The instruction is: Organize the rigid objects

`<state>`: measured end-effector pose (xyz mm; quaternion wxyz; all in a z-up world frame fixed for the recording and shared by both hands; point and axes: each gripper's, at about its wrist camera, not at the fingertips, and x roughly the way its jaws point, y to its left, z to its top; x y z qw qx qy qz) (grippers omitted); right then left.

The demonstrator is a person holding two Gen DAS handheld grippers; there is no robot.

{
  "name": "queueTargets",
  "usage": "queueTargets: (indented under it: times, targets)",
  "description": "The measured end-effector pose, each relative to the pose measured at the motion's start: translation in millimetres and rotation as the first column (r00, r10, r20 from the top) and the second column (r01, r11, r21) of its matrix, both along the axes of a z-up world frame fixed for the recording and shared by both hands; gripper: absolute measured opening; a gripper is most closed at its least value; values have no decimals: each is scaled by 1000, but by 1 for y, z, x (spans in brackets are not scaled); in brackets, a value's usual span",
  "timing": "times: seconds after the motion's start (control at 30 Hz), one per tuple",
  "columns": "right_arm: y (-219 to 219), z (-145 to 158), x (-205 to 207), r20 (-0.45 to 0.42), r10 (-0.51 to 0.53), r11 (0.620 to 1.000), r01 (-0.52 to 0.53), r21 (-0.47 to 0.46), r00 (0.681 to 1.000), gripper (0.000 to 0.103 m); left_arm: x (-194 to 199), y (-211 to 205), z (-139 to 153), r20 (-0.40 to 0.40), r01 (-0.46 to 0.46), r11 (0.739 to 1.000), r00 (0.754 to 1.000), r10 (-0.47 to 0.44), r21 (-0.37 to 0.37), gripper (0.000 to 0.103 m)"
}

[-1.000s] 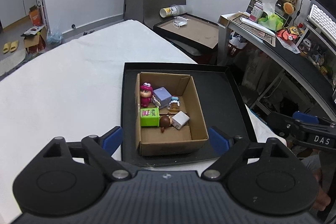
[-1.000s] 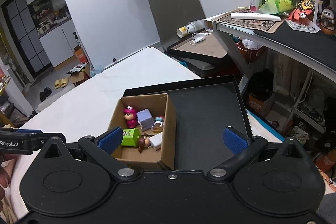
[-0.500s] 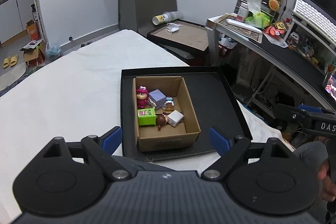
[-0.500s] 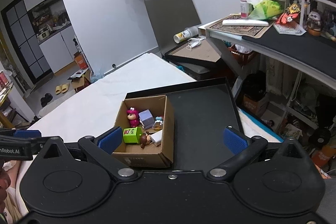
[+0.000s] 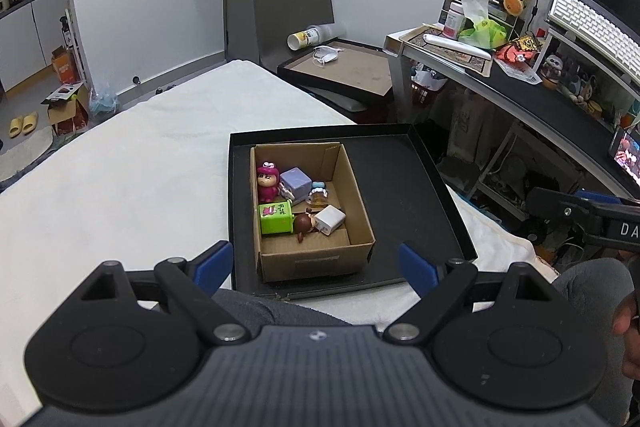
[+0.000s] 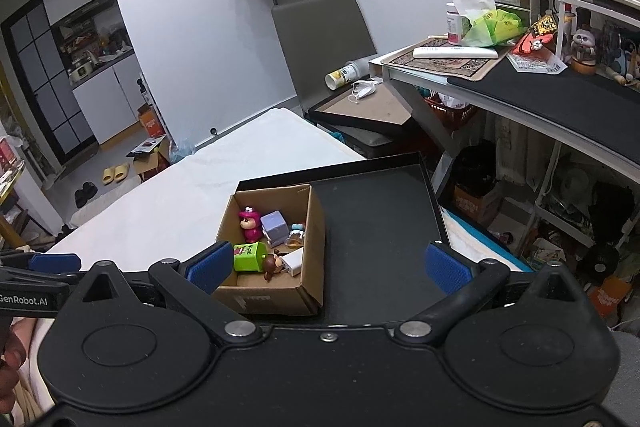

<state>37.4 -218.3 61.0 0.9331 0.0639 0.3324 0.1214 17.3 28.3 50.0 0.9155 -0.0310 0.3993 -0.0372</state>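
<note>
On the left lay the white, softly napped cloth surface [image 5: 132, 163], broad and bare, probably kept free as working room. The left tool [image 5: 316, 263] hung above the near edge with its blue ribbed pads [image 5: 210, 264] spread wide and nothing between them; held back and angled down like that, it seemed to be standing off for an overview, not reaching.

On the right part of the cloth sat a shallow, matte black rectangular tray [image 5: 404, 187] with a low upright rim, apparently there to bound the sorting area. In its left half stood an open brown corrugated cardboard box [image 5: 356, 199], its flaps folded out of the way so things could drop straight in.

The task's things were all gathered inside that box: a glossy magenta plastic figurine [image 5: 267, 181] standing by the left wall, a pale lilac cube [image 5: 296, 183] just beside it, a small amber-bodied bottle with a light blue cap [image 5: 318, 195], a bright green printed carton [image 5: 275, 217] lying on its side, a brown-haired little doll [image 5: 304, 225] toppled against it, and a white blocky plug adapter [image 5: 331, 219]. All looked hard-shelled and smooth, so they would likely pinch cleanly but slide against each other.

The right half of the tray was empty. The right tool [image 6: 332, 267] likewise hovered with pads parted, gripping nothing. With nothing loose outside the box, I judged the collecting essentially done.
</note>
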Motion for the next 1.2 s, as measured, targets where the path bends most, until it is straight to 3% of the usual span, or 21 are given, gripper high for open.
queueTargets:
  times: [1.2]
  targets:
    - [5, 8, -17, 37, 25, 1000, -25, -15, 999, 103, -21, 5, 10, 25, -19, 1000, 1000, 18, 13, 90]
